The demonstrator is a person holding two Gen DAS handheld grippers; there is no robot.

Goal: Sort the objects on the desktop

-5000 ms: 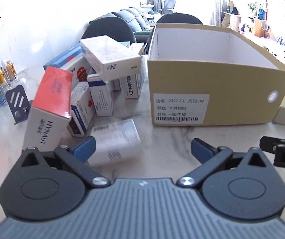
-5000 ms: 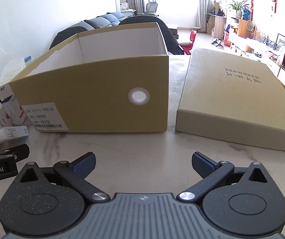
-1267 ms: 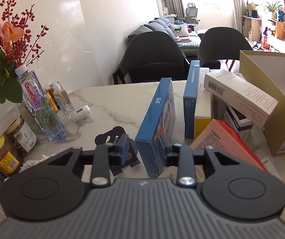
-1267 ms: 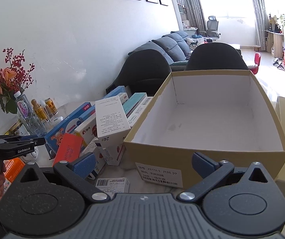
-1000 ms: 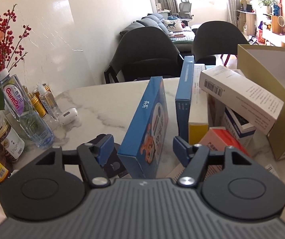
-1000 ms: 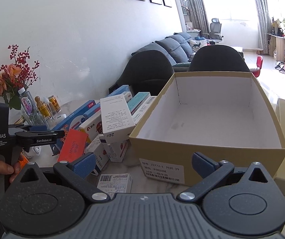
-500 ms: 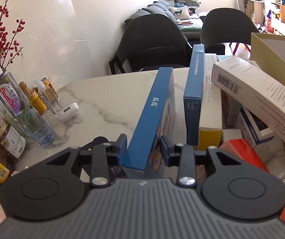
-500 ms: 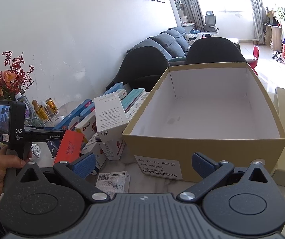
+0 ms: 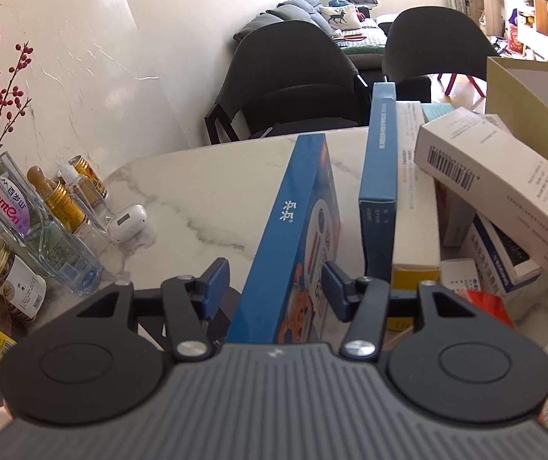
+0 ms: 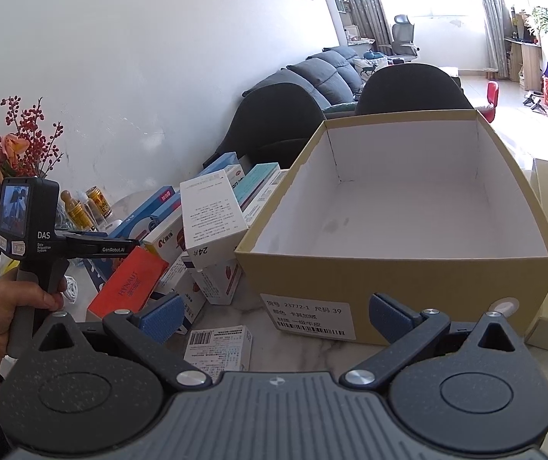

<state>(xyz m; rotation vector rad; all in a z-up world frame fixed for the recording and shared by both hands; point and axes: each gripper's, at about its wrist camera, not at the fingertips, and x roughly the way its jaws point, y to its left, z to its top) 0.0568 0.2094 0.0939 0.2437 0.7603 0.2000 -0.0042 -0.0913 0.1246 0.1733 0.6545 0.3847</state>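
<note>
Blue box (image 9: 293, 237) | left gripper (image 9: 275, 281) straddles, pads apart | right gripper (image 10: 277, 316) spread, empty

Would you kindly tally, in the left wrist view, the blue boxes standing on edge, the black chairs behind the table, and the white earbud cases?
blue boxes on edge: 2
black chairs: 2
white earbud case: 1
Total: 5
</note>
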